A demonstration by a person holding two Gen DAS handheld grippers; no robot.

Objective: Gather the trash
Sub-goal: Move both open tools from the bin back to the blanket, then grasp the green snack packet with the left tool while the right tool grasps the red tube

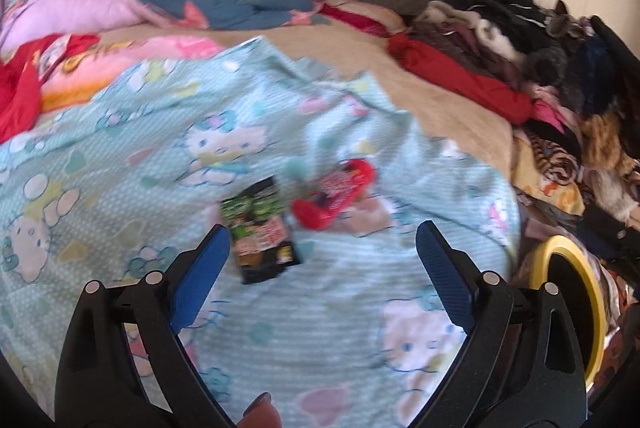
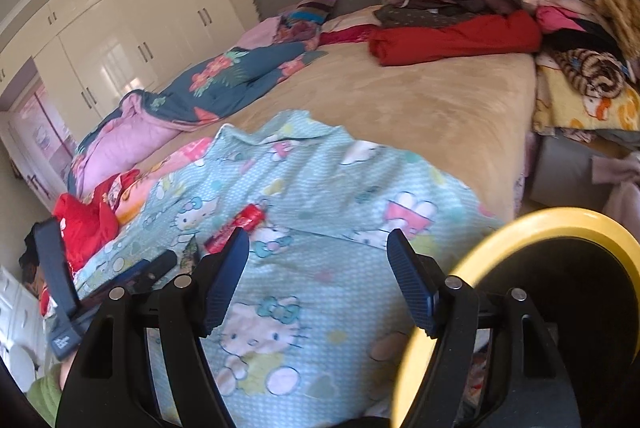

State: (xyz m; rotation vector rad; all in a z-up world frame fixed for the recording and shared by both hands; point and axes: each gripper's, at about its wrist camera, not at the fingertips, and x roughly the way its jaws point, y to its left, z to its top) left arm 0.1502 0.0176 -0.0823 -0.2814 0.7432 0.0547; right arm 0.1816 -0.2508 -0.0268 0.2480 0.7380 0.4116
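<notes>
Two pieces of trash lie on the light blue cat-print blanket: a black and green snack wrapper and a red wrapper. My left gripper hovers just short of them, open wide; the black wrapper sits by its left fingertip, with nothing between the pads. In the right wrist view the red wrapper shows just beyond my right gripper, which is open and empty over the blanket. The left gripper appears at that view's left edge. A yellow-rimmed black bin stands beside the right gripper.
The bin's yellow rim is at the bed's right side. A pile of dark and red clothes fills the bed's far right. Pink and blue quilts lie at the back left. White wardrobes line the far wall.
</notes>
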